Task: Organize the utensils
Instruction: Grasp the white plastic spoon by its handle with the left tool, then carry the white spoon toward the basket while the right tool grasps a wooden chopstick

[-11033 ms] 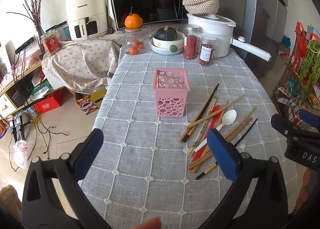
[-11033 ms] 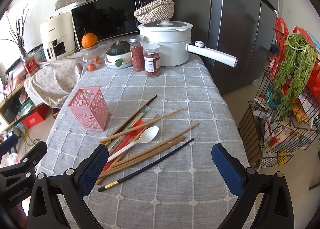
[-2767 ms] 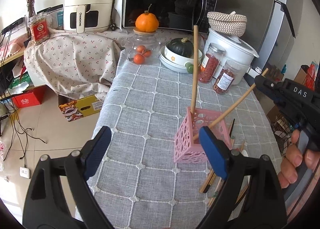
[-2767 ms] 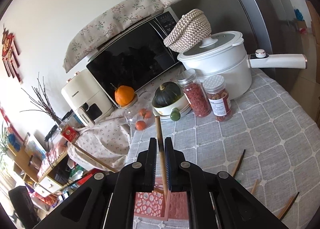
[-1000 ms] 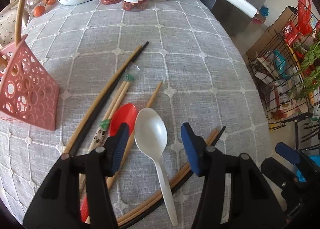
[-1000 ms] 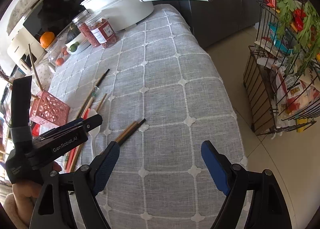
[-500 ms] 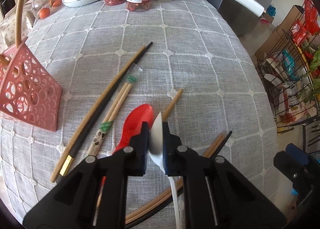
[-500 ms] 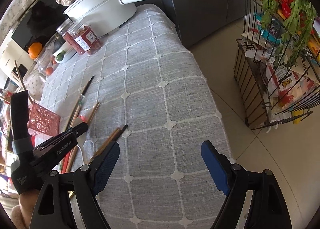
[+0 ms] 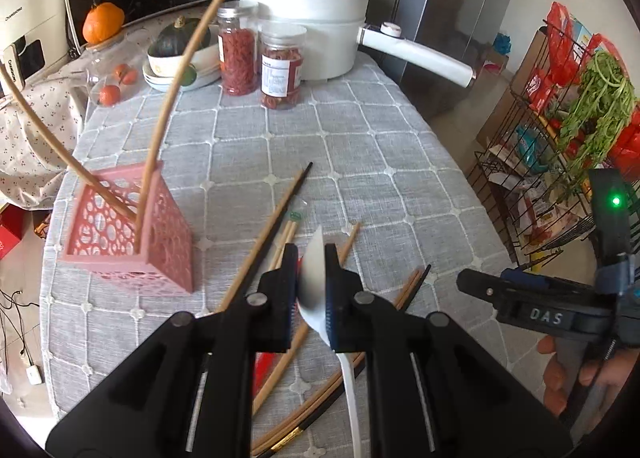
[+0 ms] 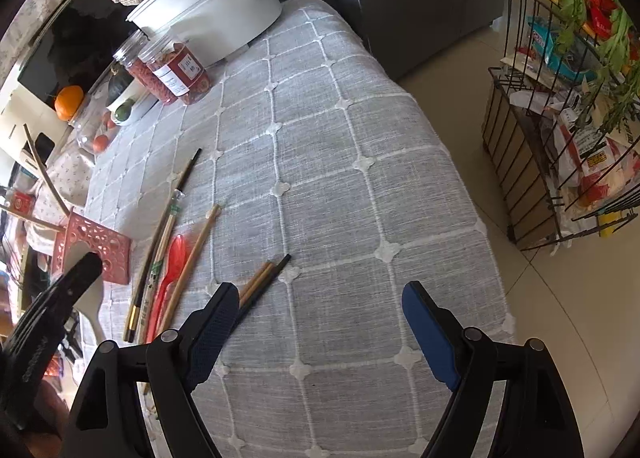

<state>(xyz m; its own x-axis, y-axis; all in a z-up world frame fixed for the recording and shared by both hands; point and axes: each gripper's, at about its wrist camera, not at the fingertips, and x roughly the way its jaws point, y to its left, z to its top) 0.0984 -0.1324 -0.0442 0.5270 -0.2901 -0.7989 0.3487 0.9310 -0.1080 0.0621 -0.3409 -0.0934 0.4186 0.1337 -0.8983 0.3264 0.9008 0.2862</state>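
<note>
At the far left of the left wrist view the pink holder (image 9: 132, 234) stood on the tabletop (image 9: 360, 146), tilted in the fisheye, with two wooden chopsticks (image 9: 176, 98) already leaning out of it at steep angles. A light, perforated holder loaded with long sticks looked easy to tip: a nudge from a descending spoon handle or from a finger of the tool could have knocked it over or levered a stick out.

Just right of the holder lay the loose pile: a long dark-tipped chopstick (image 9: 272, 226), paper-wrapped pairs and a red spoon (image 10: 172, 262), crossing one another. Anything dragged across them would probably have scattered the lot toward the table edge.

In the middle, the left hand-held gripper (image 9: 312, 282) was pinched on the bowl of the white spoon (image 9: 316, 290), which stood edge-on between the pads, its handle hanging down toward the camera. That grip seemed precarious: a smooth curved bowl clamped across its width could pivot or squirt out, and the dangling handle might catch the pile below or strike the holder's rim instead of entering.

Further right, three brown and black chopsticks (image 10: 264, 282) lay close to the near edge of the cloth, touching or just beside one finger of the right hand-held gripper (image 10: 316, 330). Its jaws were spread wide and empty over bare cloth. A careless closing there could have flicked those sticks off onto the floor.
</note>
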